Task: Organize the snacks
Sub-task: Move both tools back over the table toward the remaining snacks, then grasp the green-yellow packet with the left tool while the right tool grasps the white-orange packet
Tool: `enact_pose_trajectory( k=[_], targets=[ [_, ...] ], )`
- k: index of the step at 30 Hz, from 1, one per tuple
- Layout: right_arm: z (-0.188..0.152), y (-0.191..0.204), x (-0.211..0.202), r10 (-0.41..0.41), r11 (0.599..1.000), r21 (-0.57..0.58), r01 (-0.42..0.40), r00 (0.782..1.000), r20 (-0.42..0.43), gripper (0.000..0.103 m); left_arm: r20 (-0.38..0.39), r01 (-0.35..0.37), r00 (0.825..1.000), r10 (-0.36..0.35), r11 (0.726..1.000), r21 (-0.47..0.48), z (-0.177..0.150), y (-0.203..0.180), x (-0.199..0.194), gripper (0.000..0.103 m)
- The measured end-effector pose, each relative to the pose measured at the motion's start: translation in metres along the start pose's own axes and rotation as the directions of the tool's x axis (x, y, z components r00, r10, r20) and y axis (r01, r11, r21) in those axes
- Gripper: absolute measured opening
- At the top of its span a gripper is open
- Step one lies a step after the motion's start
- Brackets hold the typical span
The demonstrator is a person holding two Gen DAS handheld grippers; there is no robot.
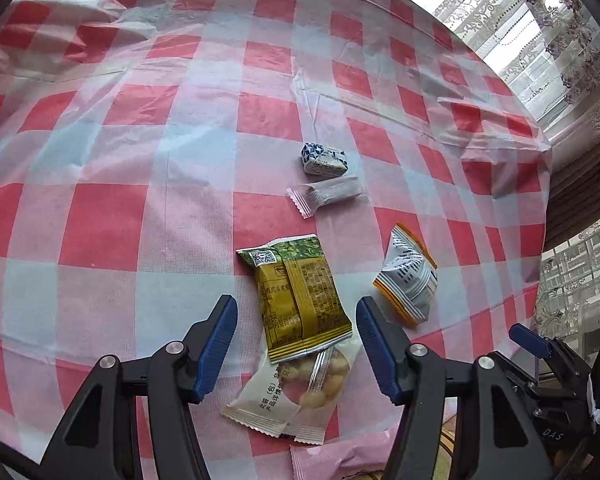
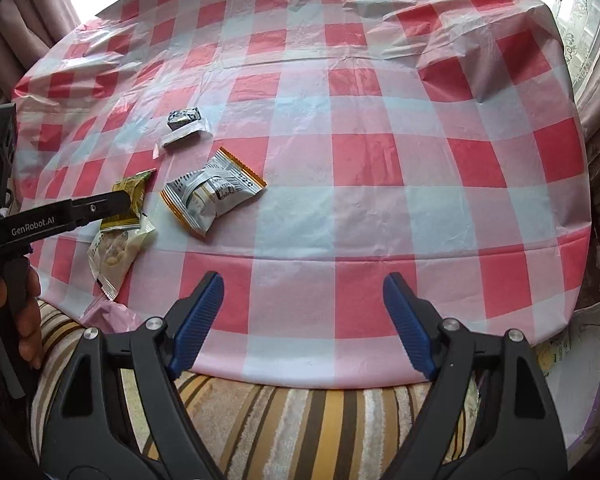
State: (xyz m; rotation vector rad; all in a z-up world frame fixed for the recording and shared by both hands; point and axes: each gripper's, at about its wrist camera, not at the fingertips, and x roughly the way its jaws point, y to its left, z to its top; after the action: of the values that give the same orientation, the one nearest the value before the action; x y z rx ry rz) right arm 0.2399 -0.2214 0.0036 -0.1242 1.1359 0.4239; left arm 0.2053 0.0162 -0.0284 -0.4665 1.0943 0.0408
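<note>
- Tablecloth in red, white and pale blue checks covers the table; its near edge hangs over a striped yellow and brown cushion just below the right gripper
- Far and right edges of the cloth end close to lace curtains and a bright window, seen in the left wrist view
- Most of the cloth lies bare: a wide open stretch runs to the right of the snacks in the right wrist view and to the left of them in the left wrist view
- The snacks sit bunched near the near edge: a yellow-green packet overlaps the top of a white packet with a clear window, which shows pale round pieces
- A grey and orange packet lies just beside the yellow-green one, apart from it
- Farther back, a small blue-patterned sweet touches a pale wrapped bar
- A pink wrapper pokes out at the table's near edge, partly hidden
- The left gripper hangs over the two overlapped packets with its blue pads standing apart on either side of them; neither pad presses on a packet
- The right gripper hangs above bare cloth at the near edge, jaws spread wide, nothing between them
- A hand grasps the left gripper's handle at the left rim of the right wrist view
</note>
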Motion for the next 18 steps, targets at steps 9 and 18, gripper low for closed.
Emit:
enact_pose_trajectory(
  k=[9,18],
  targets=[
    [0.028,0.023,0.025,0.028,0.982,0.184,-0.029,1.0,0.007,0.085,0.03,-0.134,0.991,0.132,0.984,0.121,0.006,-0.017,0.013,0.046],
    [0.048,0.042,0.047,0.015,0.965,0.26,-0.016,1.0,0.003,0.085,0.085,-0.098,0.992,0.092,0.993,0.069,0.003,-0.001,0.004,0.039]
  ],
)
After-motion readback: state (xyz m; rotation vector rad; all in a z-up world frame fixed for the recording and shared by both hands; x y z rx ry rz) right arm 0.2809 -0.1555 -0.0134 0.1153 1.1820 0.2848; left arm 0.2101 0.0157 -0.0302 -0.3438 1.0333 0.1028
